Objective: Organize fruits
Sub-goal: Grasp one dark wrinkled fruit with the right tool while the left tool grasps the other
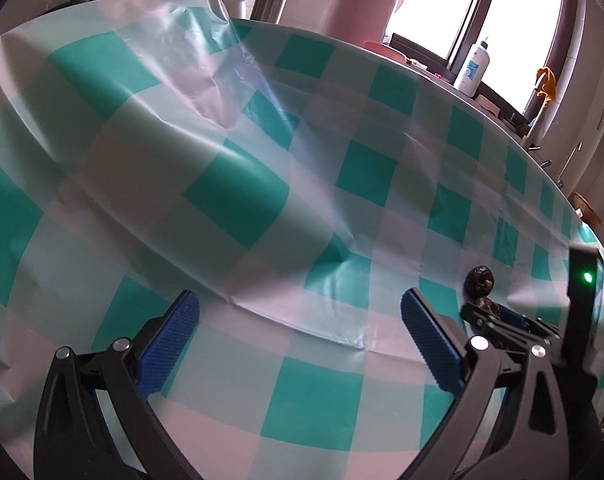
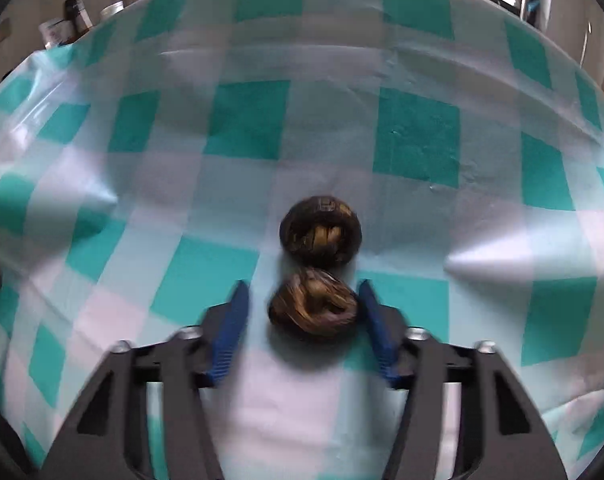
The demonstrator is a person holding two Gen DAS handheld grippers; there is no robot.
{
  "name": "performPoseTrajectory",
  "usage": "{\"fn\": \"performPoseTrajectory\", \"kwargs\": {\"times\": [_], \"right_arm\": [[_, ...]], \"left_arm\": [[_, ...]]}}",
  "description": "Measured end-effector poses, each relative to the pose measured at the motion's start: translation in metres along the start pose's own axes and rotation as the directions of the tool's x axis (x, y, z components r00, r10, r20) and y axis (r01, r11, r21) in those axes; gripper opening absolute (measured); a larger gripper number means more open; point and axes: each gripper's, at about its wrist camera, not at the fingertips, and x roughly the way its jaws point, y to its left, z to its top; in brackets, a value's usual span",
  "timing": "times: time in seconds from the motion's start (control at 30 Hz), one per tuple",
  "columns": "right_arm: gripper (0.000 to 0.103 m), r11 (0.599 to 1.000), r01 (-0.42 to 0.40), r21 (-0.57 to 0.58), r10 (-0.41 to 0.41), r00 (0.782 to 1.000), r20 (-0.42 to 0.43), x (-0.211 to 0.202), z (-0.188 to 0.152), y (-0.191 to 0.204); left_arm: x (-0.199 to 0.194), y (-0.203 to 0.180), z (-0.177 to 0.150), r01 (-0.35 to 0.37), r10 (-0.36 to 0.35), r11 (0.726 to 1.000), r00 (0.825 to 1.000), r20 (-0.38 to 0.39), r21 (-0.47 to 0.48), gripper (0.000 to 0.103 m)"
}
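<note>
The nearer dark fruit (image 2: pixel 313 307) is sitting right between your right gripper (image 2: pixel 304 294) fingers, resting on the checked tablecloth (image 2: pixel 418 136). It's wrinkled, brown-black and roundish; I can't tell you what kind. The right pad (image 2: pixel 376 320) looks like it's touching the skin, but there's a visible sliver of cloth between the fruit and the left pad (image 2: pixel 232 320), so I'd call that gripper narrowed around it rather than actually clamping it. The frame is a bit smeared, so take that with a pinch of salt.

The second dark fruit (image 2: pixel 321 231) lies just beyond the first, touching or nearly so. That's probably why you've come in from the near side: the fingers straddle only the closer one and the other stays clear of the tips.

Your left gripper (image 1: pixel 300 334) is spread wide with nothing between its fingers, hanging over bare cloth. From its view you can see the right gripper and the far fruit off to its right, so it looks parked out of the way while the right one does the pick.

No bowl or tray shows in either view, so where the fruit is meant to end up is a guess. Beyond the table edge there's a white lotion bottle (image 1: pixel 473 70) by the window.
</note>
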Motion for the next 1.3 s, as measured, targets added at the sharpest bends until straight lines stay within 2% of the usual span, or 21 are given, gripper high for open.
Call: {"fn": "performPoseTrajectory", "kwargs": {"times": [0.1, 0.23, 0.33, 0.47, 0.57, 0.7, 0.8, 0.87, 0.93, 0.97, 1.03, 1.1, 1.13, 1.17, 1.23, 1.3], "right_arm": [[0.043, 1.0, -0.009, -0.016, 0.01, 1.0, 0.026, -0.014, -0.017, -0.003], [0.043, 0.996, -0.065, 0.059, 0.058, 0.993, 0.105, -0.047, -0.043, -0.027], [0.043, 0.983, -0.106, 0.147, 0.085, 0.987, 0.138, -0.062, -0.06, -0.053], [0.044, 0.948, -0.164, 0.272, 0.108, 0.972, 0.207, -0.071, -0.064, -0.087], [0.044, 0.911, -0.202, 0.36, 0.117, 0.963, 0.245, -0.073, -0.07, -0.104], [0.044, 0.908, -0.173, 0.381, 0.072, 0.961, 0.266, -0.084, -0.074, -0.104], [0.044, 0.905, -0.167, 0.392, 0.056, 0.958, 0.281, -0.089, -0.077, -0.106], [0.044, 0.902, -0.173, 0.397, 0.061, 0.958, 0.279, -0.087, -0.077, -0.109], [0.044, 0.903, -0.172, 0.394, 0.062, 0.959, 0.276, -0.086, -0.076, -0.109], [0.044, 0.905, -0.174, 0.388, 0.066, 0.959, 0.276, -0.086, -0.076, -0.108], [0.044, 0.906, -0.176, 0.386, 0.069, 0.959, 0.275, -0.086, -0.076, -0.108], [0.044, 0.904, -0.18, 0.387, 0.074, 0.959, 0.274, -0.086, -0.076, -0.108], [0.044, 0.903, -0.182, 0.39, 0.074, 0.958, 0.276, -0.086, -0.076, -0.109], [0.044, 0.902, -0.184, 0.391, 0.076, 0.958, 0.276, -0.086, -0.076, -0.109], [0.044, 0.9, -0.193, 0.392, 0.082, 0.956, 0.282, -0.087, -0.077, -0.11], [0.044, 0.896, -0.201, 0.395, 0.088, 0.954, 0.286, -0.087, -0.078, -0.11]], "left_arm": [[0.001, -0.007, -0.003, -0.007, 0.007, 0.999, 1.0, 0.0, 0.032, 0.101], [0.001, -0.021, -0.01, 0.008, -0.009, 0.994, 1.0, 0.009, 0.106, 0.101], [0.0, -0.037, -0.017, 0.07, -0.07, 0.983, 0.998, -0.009, 0.169, 0.101], [0.004, -0.071, -0.023, 0.164, -0.15, 0.949, 0.986, -0.073, 0.269, 0.101], [0.017, -0.103, -0.021, 0.174, -0.143, 0.93, 0.983, -0.116, 0.323, 0.101], [0.051, -0.149, -0.014, 0.154, -0.106, 0.923, 0.983, -0.152, 0.354, 0.101], [0.08, -0.189, -0.013, 0.141, -0.076, 0.899, 0.983, -0.169, 0.414, 0.101], [0.101, -0.214, -0.015, 0.117, -0.043, 0.887, 0.984, -0.172, 0.447, 0.093], [0.119, -0.224, -0.014, 0.086, -0.003, 0.891, 0.983, -0.184, 0.446, 0.088], [0.127, -0.227, -0.014, 0.081, 0.013, 0.894, 0.979, -0.205, 0.44, 0.08], [0.134, -0.232, -0.012, 0.06, 0.033, 0.898, 0.979, -0.203, 0.436, 0.078], [0.134, -0.234, -0.013, 0.048, 0.042, 0.891, 0.982, -0.186, 0.452, 0.062], [0.131, -0.233, -0.014, 0.058, 0.028, 0.885, 0.984, -0.177, 0.462, 0.042], [0.127, -0.23, -0.015, 0.083, 0.002, 0.881, 0.984, -0.18, 0.466, 0.043], [0.12, -0.217, -0.016, 0.124, -0.041, 0.894, 0.98, -0.196, 0.431, 0.043], [0.107, -0.199, -0.018, 0.135, -0.066, 0.905, 0.982, -0.179, 0.403, 0.043]]}}
